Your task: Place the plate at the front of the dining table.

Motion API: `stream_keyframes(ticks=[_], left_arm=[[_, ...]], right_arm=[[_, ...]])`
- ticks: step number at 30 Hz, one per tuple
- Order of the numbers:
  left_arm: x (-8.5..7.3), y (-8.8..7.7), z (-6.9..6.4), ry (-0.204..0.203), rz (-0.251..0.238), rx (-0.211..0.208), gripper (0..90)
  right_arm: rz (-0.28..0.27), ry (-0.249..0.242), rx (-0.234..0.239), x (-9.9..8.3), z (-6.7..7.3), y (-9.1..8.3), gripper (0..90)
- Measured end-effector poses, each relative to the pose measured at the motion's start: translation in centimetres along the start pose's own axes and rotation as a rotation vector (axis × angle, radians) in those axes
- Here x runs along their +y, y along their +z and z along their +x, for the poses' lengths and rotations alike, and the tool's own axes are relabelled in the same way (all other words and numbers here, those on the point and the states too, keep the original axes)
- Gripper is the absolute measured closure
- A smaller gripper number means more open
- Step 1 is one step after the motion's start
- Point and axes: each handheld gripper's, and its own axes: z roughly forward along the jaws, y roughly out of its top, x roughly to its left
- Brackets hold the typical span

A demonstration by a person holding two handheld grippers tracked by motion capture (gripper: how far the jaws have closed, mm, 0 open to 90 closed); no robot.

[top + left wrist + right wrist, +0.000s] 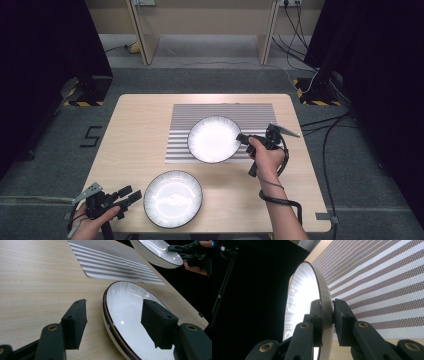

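Right gripper (242, 137) pinching the rim of the far plate (214, 139) at the plate's 3 o'clock; right gripper view shows one jaw on the white inner face, the other on the ribbed underside, rim (322, 297) clamped between; that plate sits over the striped placemat (190, 120) at table centre; left gripper (131, 193) spread wide, jaws apart, at 9 o'clock of the near plate (173, 198); left gripper view has that plate's rim (106, 312) running between the two pads (75, 322), not touching either as far as visible; near plate flat on the wooden table (135, 145), toward 6 o'clock from the far plate.
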Motion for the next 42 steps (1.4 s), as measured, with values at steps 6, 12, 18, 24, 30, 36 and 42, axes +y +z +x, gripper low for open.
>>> stream_keyframes(ticks=[6, 12, 18, 24, 30, 36, 42], left_arm=[[0.0, 0.0, 0.0, -0.001, 0.000, -0.001, 36.8], [0.0, 0.0, 0.0, 0.001, -0.001, 0.000, 36.7], [0.0, 0.0, 0.0, 0.000, 0.000, -0.001, 36.7], [0.1, 0.1, 0.0, 0.000, 0.002, -0.003, 36.8], [0.1, 0.1, 0.0, 0.001, 0.003, -0.006, 36.8], [0.1, 0.2, 0.0, 0.001, 0.006, -0.006, 36.7], [0.1, 0.2, 0.1, 0.001, 0.006, -0.006, 36.7]], right_arm=[[-0.005, 0.013, 0.003, 0.2, 0.0, 0.2, 77.8], [-0.011, 0.015, 0.006, 0.3, 0.0, 0.5, 77.8], [-0.008, 0.011, 0.002, 0.4, -0.1, 0.9, 77.8], [-0.016, 0.021, 0.002, 0.7, 0.0, 1.1, 77.8], [-0.023, 0.023, -0.004, 1.1, -0.1, 1.2, 77.8], [-0.028, 0.036, -0.008, 1.4, -0.3, 1.3, 77.7], [-0.036, 0.054, -0.009, 1.6, -0.5, 1.6, 77.7]])
